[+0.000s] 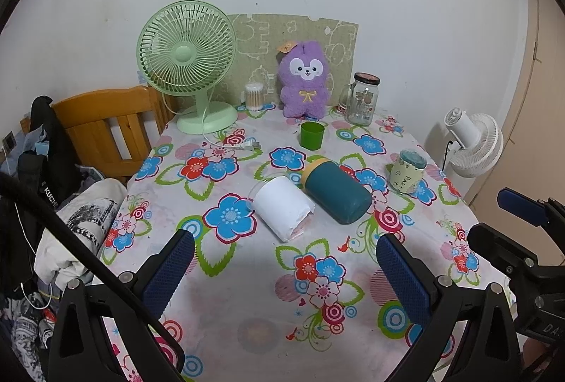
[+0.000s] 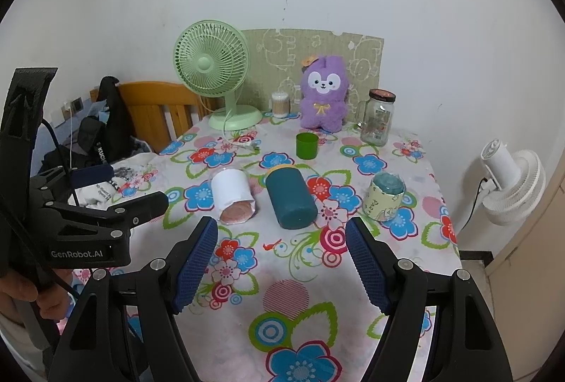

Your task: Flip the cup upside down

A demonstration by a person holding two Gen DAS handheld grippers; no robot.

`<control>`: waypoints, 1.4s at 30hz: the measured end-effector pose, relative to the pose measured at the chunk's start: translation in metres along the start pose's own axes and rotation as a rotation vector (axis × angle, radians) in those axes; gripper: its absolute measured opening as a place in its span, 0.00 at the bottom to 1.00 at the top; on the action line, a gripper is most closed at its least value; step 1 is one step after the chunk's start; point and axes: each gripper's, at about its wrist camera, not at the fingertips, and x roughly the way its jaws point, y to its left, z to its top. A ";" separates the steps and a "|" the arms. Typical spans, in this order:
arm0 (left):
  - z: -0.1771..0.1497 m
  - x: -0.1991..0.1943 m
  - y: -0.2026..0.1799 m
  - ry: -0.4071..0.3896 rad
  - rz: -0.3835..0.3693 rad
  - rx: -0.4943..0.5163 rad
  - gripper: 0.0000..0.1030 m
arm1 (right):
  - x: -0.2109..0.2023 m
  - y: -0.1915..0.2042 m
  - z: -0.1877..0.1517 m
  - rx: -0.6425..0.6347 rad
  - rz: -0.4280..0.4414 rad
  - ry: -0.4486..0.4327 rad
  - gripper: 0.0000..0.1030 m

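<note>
A small green cup (image 1: 311, 134) (image 2: 306, 145) stands upright, mouth up, at the back of the flowered table, in front of a purple plush. A pale yellow printed cup (image 1: 407, 174) (image 2: 385, 195) with a teal top stands at the right; I cannot tell which way up it is. My left gripper (image 1: 284, 239) hovers open over the near half of the table, holding nothing. My right gripper (image 2: 281, 223) is open too and empty, beside the left one and well short of both cups.
A teal bottle (image 1: 333, 191) and a white roll (image 1: 282, 207) lie on their sides mid-table. At the back stand a green fan (image 1: 189, 64), a cotton-swab tub (image 1: 254, 95), the purple plush (image 1: 305, 80) and a glass jar (image 1: 363, 98). A wooden chair (image 1: 113, 124) is at the left, a white fan (image 1: 471, 143) at the right.
</note>
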 end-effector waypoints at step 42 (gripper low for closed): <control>0.035 0.176 -0.017 0.247 0.006 0.366 1.00 | 0.202 -0.040 0.042 -0.011 0.111 0.294 0.75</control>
